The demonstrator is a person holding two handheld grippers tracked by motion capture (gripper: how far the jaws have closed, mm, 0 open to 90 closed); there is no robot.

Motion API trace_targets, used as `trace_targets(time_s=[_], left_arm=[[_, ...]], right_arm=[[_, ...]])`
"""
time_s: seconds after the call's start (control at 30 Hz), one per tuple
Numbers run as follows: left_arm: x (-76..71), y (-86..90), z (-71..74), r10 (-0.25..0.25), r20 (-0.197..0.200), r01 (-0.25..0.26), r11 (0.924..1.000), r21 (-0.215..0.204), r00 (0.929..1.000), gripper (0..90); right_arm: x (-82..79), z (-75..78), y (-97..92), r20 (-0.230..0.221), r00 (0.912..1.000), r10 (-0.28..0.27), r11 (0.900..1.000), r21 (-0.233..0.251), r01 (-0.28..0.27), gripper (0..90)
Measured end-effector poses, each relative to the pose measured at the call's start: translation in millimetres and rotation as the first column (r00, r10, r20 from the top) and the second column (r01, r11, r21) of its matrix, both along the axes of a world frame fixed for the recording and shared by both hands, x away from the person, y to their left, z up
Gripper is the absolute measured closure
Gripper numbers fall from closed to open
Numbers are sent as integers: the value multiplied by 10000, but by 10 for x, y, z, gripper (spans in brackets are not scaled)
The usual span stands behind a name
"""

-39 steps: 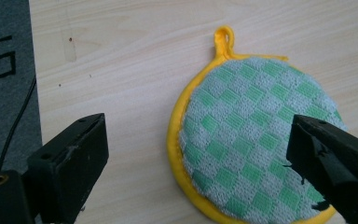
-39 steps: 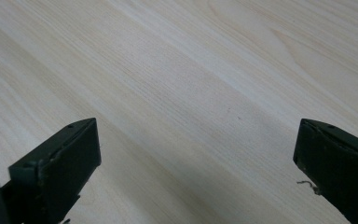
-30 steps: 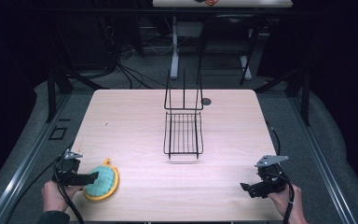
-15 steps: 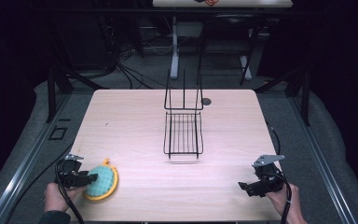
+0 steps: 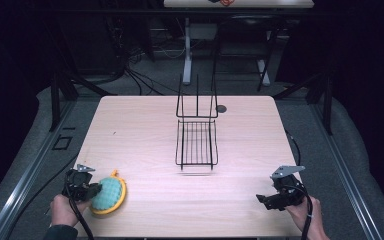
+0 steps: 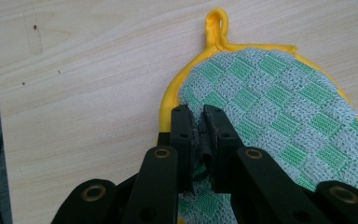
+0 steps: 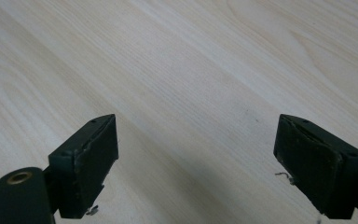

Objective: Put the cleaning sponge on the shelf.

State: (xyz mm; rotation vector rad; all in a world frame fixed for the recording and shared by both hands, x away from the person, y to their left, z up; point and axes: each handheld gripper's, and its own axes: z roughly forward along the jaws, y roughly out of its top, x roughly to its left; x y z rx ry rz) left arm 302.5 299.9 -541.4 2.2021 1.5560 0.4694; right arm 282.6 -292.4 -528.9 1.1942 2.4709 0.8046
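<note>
1. No writing is readable on any item.
2. Left claw [image 6: 196,116], held low at the surface's [image 5: 145,130] near-left corner, pinches the green-checked potholder [image 6: 279,107] lying there.
3. Right claw [image 7: 196,158] gapes wide, empty, near-right.

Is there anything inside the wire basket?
Empty. The wire basket shows bare table through its bars, and the pot holder lies far off, pinched by the left claw.
</note>
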Motion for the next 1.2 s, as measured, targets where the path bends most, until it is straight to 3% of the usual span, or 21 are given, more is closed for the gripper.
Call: trace_targets(time_s=[0.33,0.57,0.83,1.1,1.2], left_arm=[[-83,18,109,124,673,-129,9999,80,9977,880],[-135,-36,208,-173,1133,150,9997,211,9934,882],[-198,-96,372,-320,1842,294,9994,171,9824,885],[-235,-162,497,-597,2250,564,9982,209,9725,885],[-236,-191,530,-625,2405,595,9980,195,9686,886]], right_arm=[[42,-5,7,-13,9999,135,9999,78,-135,132],[50,-3,-3,-22,9999,118,9997,204,-118,132],[51,-5,9,-30,9999,148,9997,176,-148,132],[56,-16,1,-55,9999,164,9998,147,-163,132],[60,-19,-5,-138,9999,95,9992,402,-89,132]])
